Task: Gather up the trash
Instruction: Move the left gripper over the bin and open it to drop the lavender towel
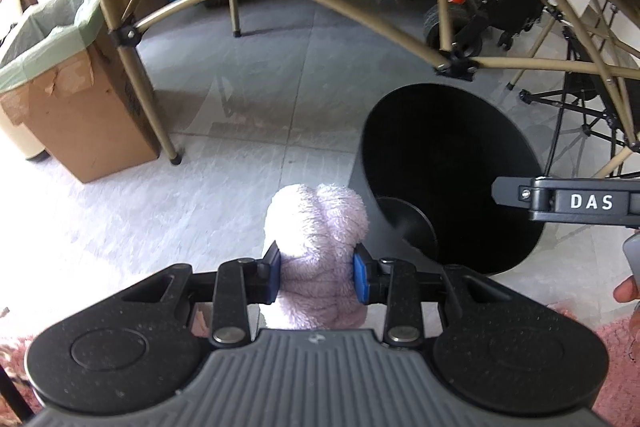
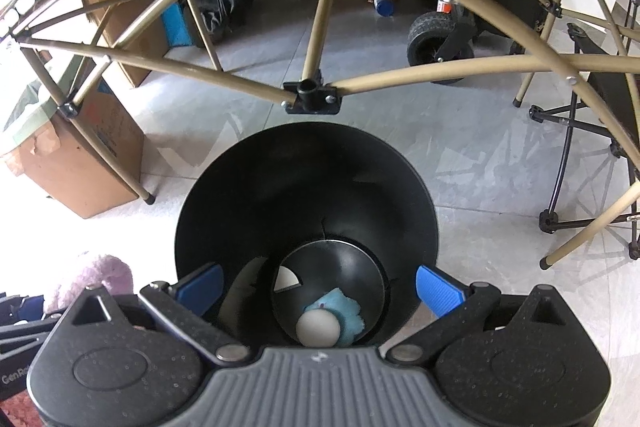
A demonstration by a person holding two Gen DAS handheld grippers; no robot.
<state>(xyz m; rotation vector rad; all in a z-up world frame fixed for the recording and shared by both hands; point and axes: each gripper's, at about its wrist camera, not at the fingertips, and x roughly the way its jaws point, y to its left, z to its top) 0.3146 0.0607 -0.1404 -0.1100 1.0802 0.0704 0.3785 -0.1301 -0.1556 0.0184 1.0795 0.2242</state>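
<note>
Two grippers work over the round black plastic bin (image 2: 304,195): the left gripper (image 1: 316,273) clenches a fluffy pale-pink cloth wad (image 1: 318,227) just beside the rim, likely needing carrying across and releasing, while the right gripper (image 2: 320,287) gapes empty above it.

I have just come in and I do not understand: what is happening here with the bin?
A person is collecting trash with two tools. The left hand-held gripper is shut on a fluffy pale pink cloth, held beside the round black plastic bin. The right hand-held gripper is open and empty above the bin, where a white ball and a light blue cloth already lie.
</note>
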